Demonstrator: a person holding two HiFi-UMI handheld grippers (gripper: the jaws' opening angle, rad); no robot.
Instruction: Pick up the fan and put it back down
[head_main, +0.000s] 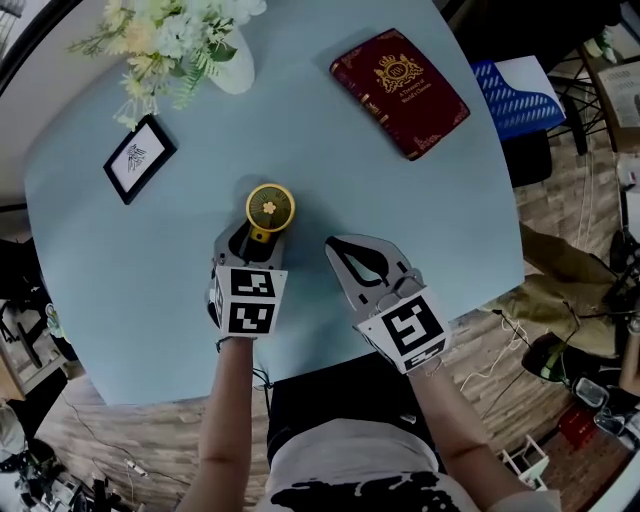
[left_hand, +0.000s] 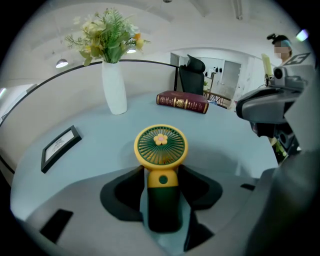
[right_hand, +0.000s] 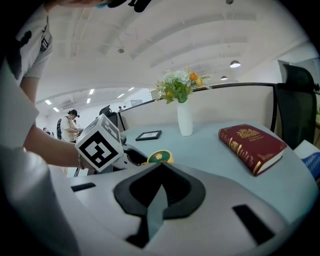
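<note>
Now, upright fan (left_hand: 160, 146) between left hand-held gripper (left_hand: 161, 170) jaws.

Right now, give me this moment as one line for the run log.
stage: grasp | left gripper: shut on fan handle | fan: on table, not lifted | right gripper: shut, empty, beside the fan

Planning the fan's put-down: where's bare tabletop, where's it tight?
Free: middle strip between frame and book, beyond the fan; right side between book and right gripper. Tight: vase corner; near edge around left gripper and fan.
</note>
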